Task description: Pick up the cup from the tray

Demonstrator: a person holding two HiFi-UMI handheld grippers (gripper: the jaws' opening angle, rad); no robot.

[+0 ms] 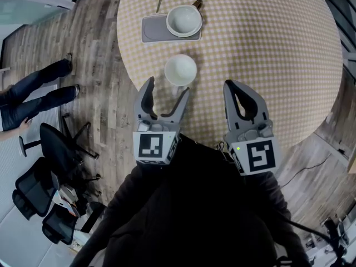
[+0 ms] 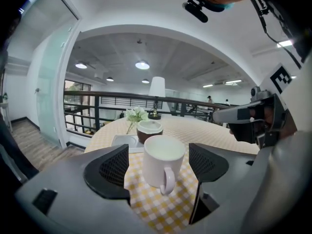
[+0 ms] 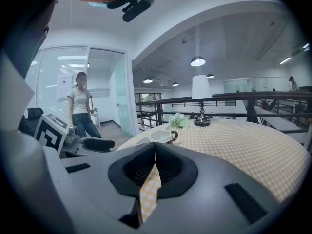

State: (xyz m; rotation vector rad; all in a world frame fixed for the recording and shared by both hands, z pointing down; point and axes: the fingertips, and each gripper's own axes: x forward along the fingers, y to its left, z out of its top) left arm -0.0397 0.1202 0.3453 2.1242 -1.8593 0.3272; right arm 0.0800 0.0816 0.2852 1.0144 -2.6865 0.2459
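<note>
A brown cup [image 1: 184,20], white inside, sits upright on the tray [image 1: 153,29], so its pickup looks undone. A white mug [image 1: 180,70] (handle toward the person) stands on the cloth just in front of the tray, between the left gripper's [image 1: 167,89] spread jaws, untouched. The right gripper [image 1: 231,88], farther from the tray, is closed on nothing.

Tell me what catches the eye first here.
A white mug stands on the yellow-checked round table, right in front of the open left gripper, untouched. Behind it a brown cup, white inside, sits on a grey tray near the table's edge. The right gripper hangs shut and empty alongside.
</note>
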